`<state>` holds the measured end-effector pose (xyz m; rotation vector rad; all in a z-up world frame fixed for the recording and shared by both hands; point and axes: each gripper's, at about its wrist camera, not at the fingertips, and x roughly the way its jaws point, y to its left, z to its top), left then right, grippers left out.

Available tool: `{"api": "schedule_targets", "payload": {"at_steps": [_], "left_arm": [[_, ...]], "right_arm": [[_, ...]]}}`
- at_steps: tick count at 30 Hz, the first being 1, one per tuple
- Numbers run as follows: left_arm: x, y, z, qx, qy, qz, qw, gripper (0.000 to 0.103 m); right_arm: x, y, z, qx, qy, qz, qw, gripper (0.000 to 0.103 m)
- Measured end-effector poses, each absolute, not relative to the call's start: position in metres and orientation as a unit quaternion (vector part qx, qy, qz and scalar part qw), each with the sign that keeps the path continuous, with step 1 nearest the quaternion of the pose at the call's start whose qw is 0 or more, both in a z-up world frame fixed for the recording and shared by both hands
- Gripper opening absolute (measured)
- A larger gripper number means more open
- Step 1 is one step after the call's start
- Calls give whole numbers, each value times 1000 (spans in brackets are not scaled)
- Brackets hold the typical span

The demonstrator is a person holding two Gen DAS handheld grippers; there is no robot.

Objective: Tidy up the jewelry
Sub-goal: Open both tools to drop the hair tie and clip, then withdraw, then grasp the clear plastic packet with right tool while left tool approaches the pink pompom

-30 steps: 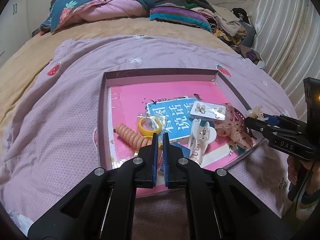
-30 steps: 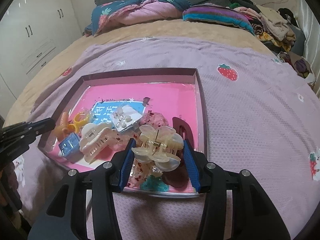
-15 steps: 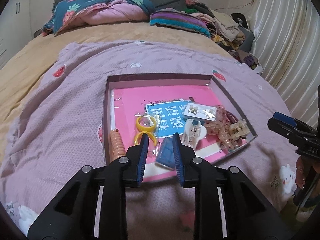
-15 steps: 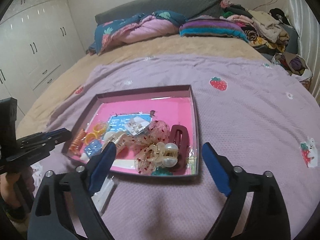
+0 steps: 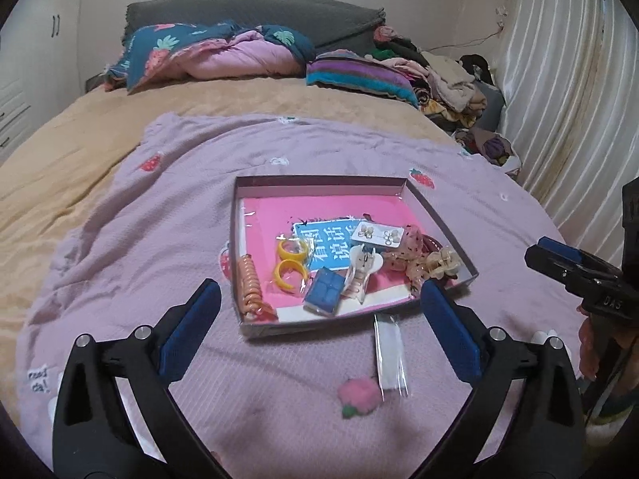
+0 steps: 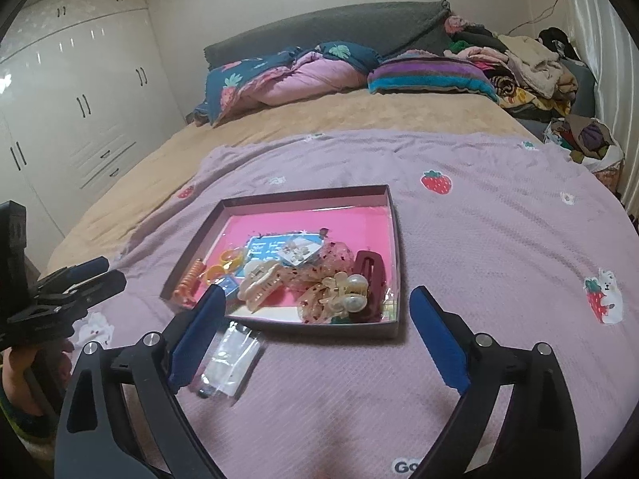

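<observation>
A shallow box point(image 5: 319, 180) with a pink lining lies on the lilac blanket. It holds an orange spiral hair tie point(image 5: 249, 287), yellow hoops point(image 5: 290, 260), a small blue case point(image 5: 323, 292), a white claw clip point(image 5: 361, 275), an earring card point(image 5: 377, 234) and a cream claw clip point(image 5: 441, 265). My left gripper point(image 5: 319, 291) hovers before the box's near edge, jaws opening, nothing between them. My right gripper point(image 6: 316, 295) hovers likewise with its jaws opening and empty. The cream claw clip point(image 6: 347, 287) rests beside a maroon clip point(image 6: 369, 275). A clear packet point(image 6: 229, 361) lies outside the box.
The blanket point(image 6: 499, 239) covers a bed with a tan sheet point(image 6: 339, 115). Folded quilts and pillows point(image 6: 287, 76) line the headboard and a clothes pile point(image 6: 531, 72) sits at the far right. A white wardrobe point(image 6: 80, 99) stands on the left and curtains point(image 5: 567, 99) on the right.
Both grippers drew back and up from the box. The right one let go of the cream claw clip, which now lies in the box. The left went from shut to wide open.
</observation>
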<state>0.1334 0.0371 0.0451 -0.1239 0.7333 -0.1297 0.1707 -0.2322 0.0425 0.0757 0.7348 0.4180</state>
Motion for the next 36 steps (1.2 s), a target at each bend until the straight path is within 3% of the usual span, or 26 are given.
{"api": "schedule_targets", "payload": {"at_steps": [17,36], "left_arm": [[87,41,29,-29,377,-35,925,94],[63,47,-31,-44,432,-77,898,93]], "right_arm": [[135,-210,36,21,363,232,902,94],[151,-163,-32,17,465,266,844,94]]}}
